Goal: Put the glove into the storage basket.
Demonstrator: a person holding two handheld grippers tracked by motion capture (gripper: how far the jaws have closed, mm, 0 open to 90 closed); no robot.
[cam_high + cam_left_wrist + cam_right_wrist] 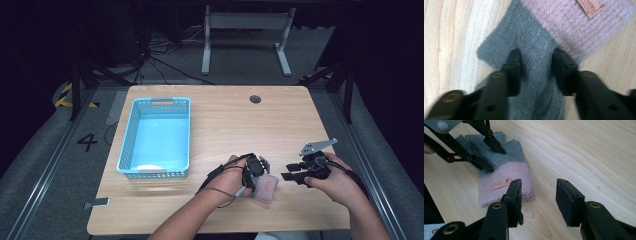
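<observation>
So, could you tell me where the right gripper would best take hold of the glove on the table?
Probably at the pink cuff of the glove. The left gripper already straddles the grey finger part, while the cuff's end lies flat and free, facing the open right gripper. Come in low from that open end.

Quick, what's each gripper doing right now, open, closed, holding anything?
Left gripper: closing on the grey part of the glove.
Right gripper: open, empty, beside the glove's pink cuff.

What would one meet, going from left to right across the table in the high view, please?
Blue basket → left gripper, its jaws around the grey part of the glove → pink-and-grey glove → right gripper, open and just beside the glove.
</observation>
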